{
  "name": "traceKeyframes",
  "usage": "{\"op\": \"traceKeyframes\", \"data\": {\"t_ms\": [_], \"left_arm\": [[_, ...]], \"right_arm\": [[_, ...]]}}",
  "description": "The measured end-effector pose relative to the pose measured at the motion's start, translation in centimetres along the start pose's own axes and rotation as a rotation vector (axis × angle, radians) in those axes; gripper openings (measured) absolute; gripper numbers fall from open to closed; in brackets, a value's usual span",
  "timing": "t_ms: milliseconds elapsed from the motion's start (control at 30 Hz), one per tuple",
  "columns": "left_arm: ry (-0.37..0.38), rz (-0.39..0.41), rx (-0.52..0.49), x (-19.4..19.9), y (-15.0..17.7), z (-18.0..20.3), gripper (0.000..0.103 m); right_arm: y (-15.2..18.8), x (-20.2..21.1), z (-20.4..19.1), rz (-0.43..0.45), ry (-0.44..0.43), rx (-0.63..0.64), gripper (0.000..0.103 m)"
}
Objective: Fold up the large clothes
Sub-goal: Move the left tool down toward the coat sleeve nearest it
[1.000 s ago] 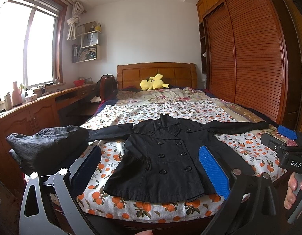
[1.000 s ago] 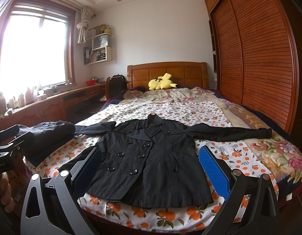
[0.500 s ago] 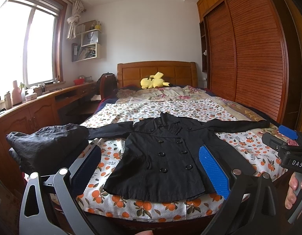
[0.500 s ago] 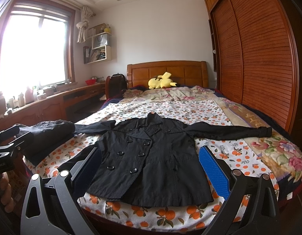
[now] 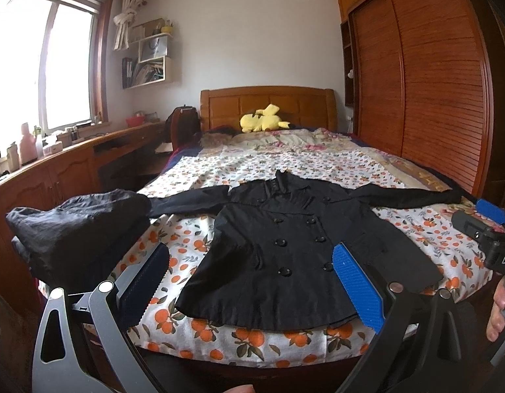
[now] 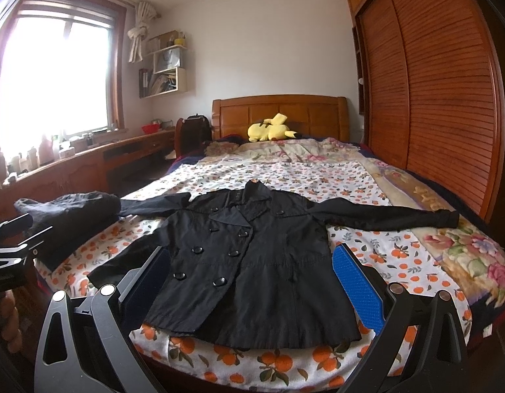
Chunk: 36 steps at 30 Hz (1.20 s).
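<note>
A black double-breasted coat [image 5: 285, 249] of smooth woven cloth is spread flat, front up, on the bed [image 5: 285, 163], straight ahead of both claws, with both sleeves stretched out sideways. The left claw [image 5: 252, 278] is held spread wide above the hem, and nothing is pinched between its ribbed blue pads [image 5: 358, 286]. The right claw [image 6: 249, 278] is also spread wide and empty. A folded dark garment [image 5: 79, 226], wrinkled in texture, is seen ahead and left of the left claw, beside one sleeve.
</note>
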<state>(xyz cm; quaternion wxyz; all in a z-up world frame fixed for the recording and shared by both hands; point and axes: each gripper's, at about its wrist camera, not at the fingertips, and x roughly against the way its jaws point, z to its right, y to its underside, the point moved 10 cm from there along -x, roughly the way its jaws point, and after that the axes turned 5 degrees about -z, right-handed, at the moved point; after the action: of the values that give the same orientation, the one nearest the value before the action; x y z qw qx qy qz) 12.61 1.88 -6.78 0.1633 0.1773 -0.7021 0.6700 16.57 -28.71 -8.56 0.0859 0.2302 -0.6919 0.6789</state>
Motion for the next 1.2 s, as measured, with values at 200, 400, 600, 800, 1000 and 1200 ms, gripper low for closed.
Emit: {"op": "traceKeyframes", "data": {"t_ms": [200, 400, 600, 800, 1000, 1200], "left_arm": [[-0.018, -0.026, 0.002, -2.3, 0.6, -1.4, 0.101], [-0.039, -0.063, 0.004, -4.8, 1.3, -2.9, 0.101], [-0.061, -0.112, 0.006, -8.4, 2.4, -4.4, 0.101], [-0.074, -0.149, 0.003, -11.4, 3.0, -5.2, 0.101], [-0.067, -0.186, 0.029, -14.4, 3.0, -6.5, 0.101], [-0.054, -0.203, 0.043, -17.5, 1.4, -7.9, 0.101]], "right_arm": [[-0.2, -2.1, -0.4, -0.013, -0.013, 0.011, 0.096], [-0.4, -4.5, -1.3, -0.014, -0.037, 0.036, 0.096], [-0.1, -8.0, -2.4, -0.033, -0.074, 0.061, 0.096], [-0.7, -11.0, -3.2, -0.027, -0.105, 0.083, 0.096], [-2.4, -14.2, -4.6, -0.028, -0.159, 0.111, 0.096], [-5.1, -19.0, -6.8, -0.026, -0.211, 0.15, 0.096]]}}
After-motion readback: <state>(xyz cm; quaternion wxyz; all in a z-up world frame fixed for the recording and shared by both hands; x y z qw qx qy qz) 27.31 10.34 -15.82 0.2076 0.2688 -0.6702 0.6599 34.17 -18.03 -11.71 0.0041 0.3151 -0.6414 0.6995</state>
